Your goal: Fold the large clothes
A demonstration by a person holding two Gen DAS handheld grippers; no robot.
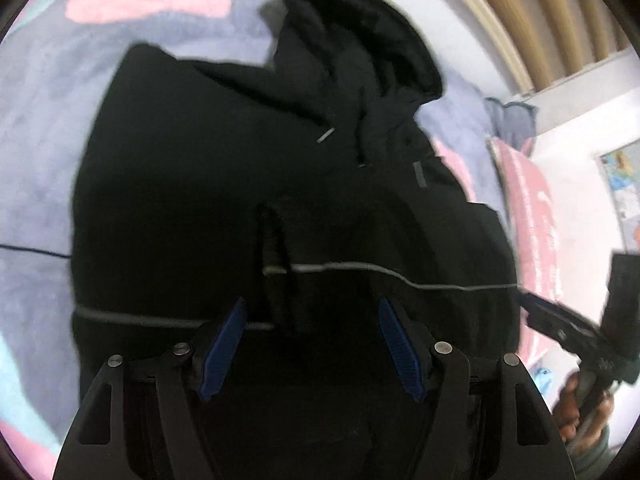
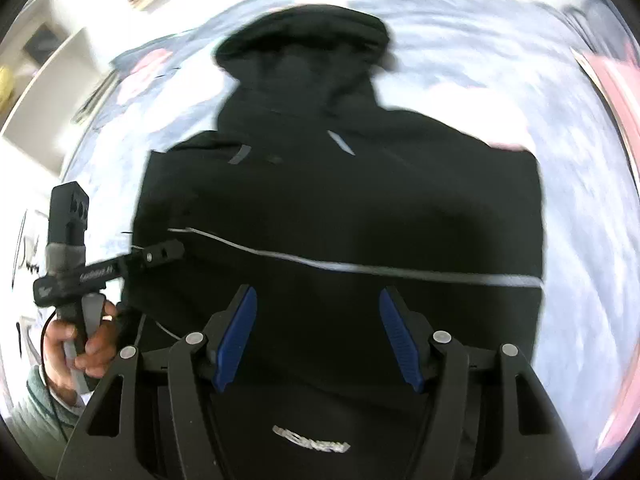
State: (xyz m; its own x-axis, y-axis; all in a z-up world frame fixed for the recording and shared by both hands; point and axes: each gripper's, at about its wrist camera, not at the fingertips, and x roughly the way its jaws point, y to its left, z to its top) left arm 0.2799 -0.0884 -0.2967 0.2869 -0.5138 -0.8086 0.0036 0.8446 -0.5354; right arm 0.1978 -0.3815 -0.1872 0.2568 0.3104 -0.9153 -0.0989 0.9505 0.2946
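A large black hooded jacket (image 1: 208, 200) lies spread on a patterned bedspread (image 1: 40, 140), hood (image 1: 360, 32) at the far end, with a thin grey stripe (image 1: 360, 267) across its body. My left gripper (image 1: 312, 320) hovers open and empty over the jacket's lower part. In the right wrist view the same jacket (image 2: 360, 208) fills the middle, hood (image 2: 308, 40) far away, and my right gripper (image 2: 316, 312) is open and empty above its lower part. The right gripper also shows in the left wrist view (image 1: 536, 312), and the left gripper shows in the right wrist view (image 2: 168, 250) at the jacket's side edge.
The bedspread is lavender with pink and teal patches. A pink pillow (image 1: 528, 216) lies at the bed's right side. A wooden slatted headboard (image 1: 520, 8) and a white wall (image 1: 576, 128) stand beyond. A white logo (image 2: 312, 438) shows near the jacket's hem.
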